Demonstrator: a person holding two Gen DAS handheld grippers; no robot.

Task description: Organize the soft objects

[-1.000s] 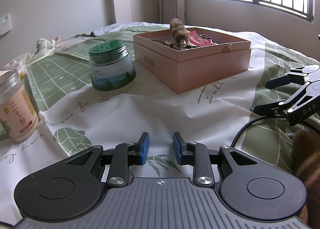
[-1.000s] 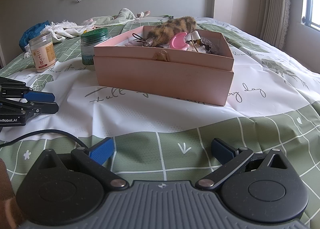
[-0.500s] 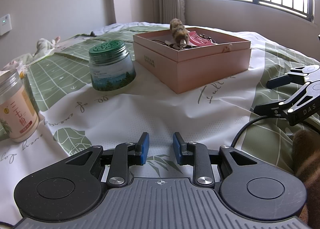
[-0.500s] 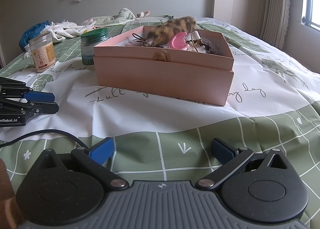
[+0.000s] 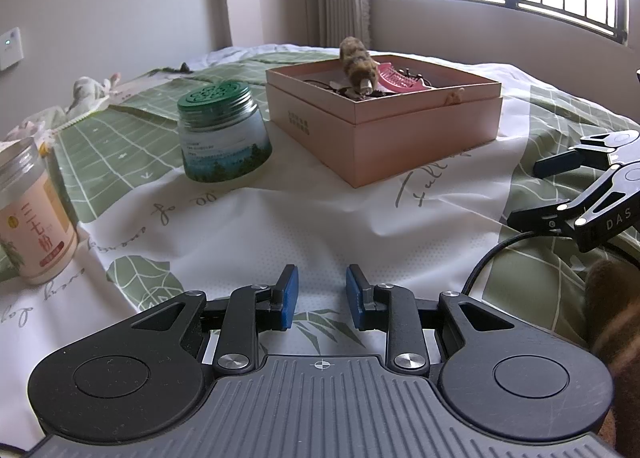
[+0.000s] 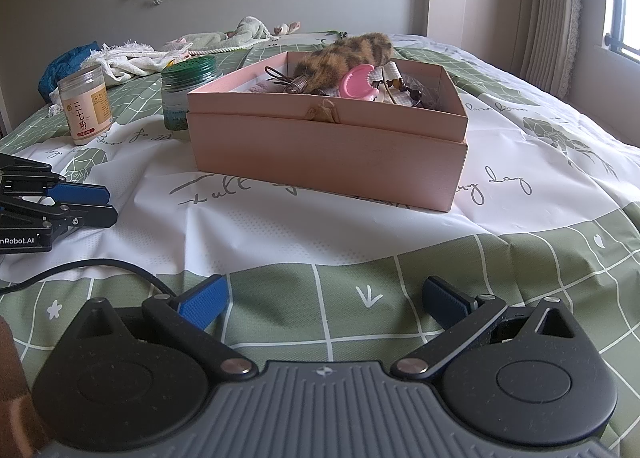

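A pink open box (image 5: 400, 138) (image 6: 320, 154) stands on the bed. In it lie a furry brown striped tail toy (image 5: 358, 62) (image 6: 344, 54), a pink comb (image 5: 396, 78) (image 6: 358, 86) and dark cords. My left gripper (image 5: 318, 294) rests low on the white sheet, short of the box, its jaws a small gap apart and empty. It also shows in the right wrist view (image 6: 96, 204). My right gripper (image 6: 324, 298) is wide open and empty, on the green checked sheet before the box. It also shows in the left wrist view (image 5: 560, 186).
A green-lidded jar (image 5: 222, 134) (image 6: 186, 94) stands left of the box. A cream-labelled jar (image 5: 30, 214) (image 6: 84, 102) stands further left. Cloths and towels (image 6: 132, 58) lie at the far end of the bed. A black cable (image 6: 100, 266) runs between the grippers.
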